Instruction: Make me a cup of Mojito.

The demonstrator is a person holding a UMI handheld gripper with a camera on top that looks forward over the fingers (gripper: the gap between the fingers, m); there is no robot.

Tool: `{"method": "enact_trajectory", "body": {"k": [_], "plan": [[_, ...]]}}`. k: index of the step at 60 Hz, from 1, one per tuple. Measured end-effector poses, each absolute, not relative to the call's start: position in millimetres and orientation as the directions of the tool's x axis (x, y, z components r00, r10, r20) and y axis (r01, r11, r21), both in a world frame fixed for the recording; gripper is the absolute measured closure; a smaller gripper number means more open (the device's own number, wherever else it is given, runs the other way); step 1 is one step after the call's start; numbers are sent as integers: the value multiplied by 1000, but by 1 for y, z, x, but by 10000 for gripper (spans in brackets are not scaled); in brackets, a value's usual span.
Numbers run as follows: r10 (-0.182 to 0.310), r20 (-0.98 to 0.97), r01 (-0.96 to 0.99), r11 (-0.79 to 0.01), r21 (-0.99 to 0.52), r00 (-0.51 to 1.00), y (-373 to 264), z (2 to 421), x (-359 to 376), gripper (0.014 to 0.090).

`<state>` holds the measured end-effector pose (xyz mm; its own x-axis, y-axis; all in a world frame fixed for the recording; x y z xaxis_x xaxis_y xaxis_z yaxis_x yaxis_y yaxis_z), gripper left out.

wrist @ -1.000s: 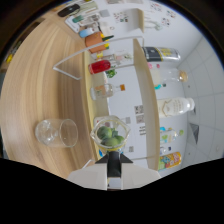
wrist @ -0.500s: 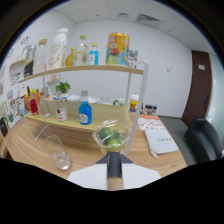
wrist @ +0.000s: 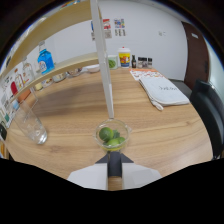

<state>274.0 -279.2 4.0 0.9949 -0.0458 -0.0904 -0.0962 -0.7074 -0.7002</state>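
Observation:
A small clear glass cup [wrist: 113,136] holding green lime pieces [wrist: 106,134] sits right at my fingertips. My gripper [wrist: 114,154] is shut on the cup's near side and carries it just above the wooden table [wrist: 165,135]. An empty tall glass [wrist: 33,127] stands on the table off to the left of my fingers. Beyond the cup rises the white post [wrist: 103,65] of a wooden shelf.
The shelf [wrist: 65,67] carries a blue bottle [wrist: 45,60], red bottles and small jars. A yellow-lidded jar [wrist: 125,56] and dark little bottles stand at the table's far side. A white cloth [wrist: 162,91] lies ahead to the right, with a black chair [wrist: 210,112] past it.
The view has swung and dropped toward the table, with the lime cup staying at my fingertips. The shelf post is now much closer and the empty glass sits nearer on the left.

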Motion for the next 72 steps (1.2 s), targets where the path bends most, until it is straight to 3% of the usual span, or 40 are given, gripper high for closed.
{"method": "enact_trajectory", "body": {"k": [12, 15, 18, 23, 25, 32, 46, 72], "plan": [[-24, -60, -60, -710, -701, 998, -278, 0, 275, 850], [-37, -36, -51, -714, -698, 999, -279, -1, 280, 687], [-43, -15, -41, -708, -705, 999, -279, 3, 282, 572], [-58, -2, -41, -694, -719, 998, -283, 17, 285, 227], [-65, 0, -44, -680, -732, 998, -284, 28, 284, 179], [-84, -11, -60, -608, -792, 996, -286, 75, 268, 192], [-26, -45, -52, -467, -883, 999, -301, 160, 181, 195], [8, -57, -46, -474, -879, 998, -323, 161, 59, 190]]}}
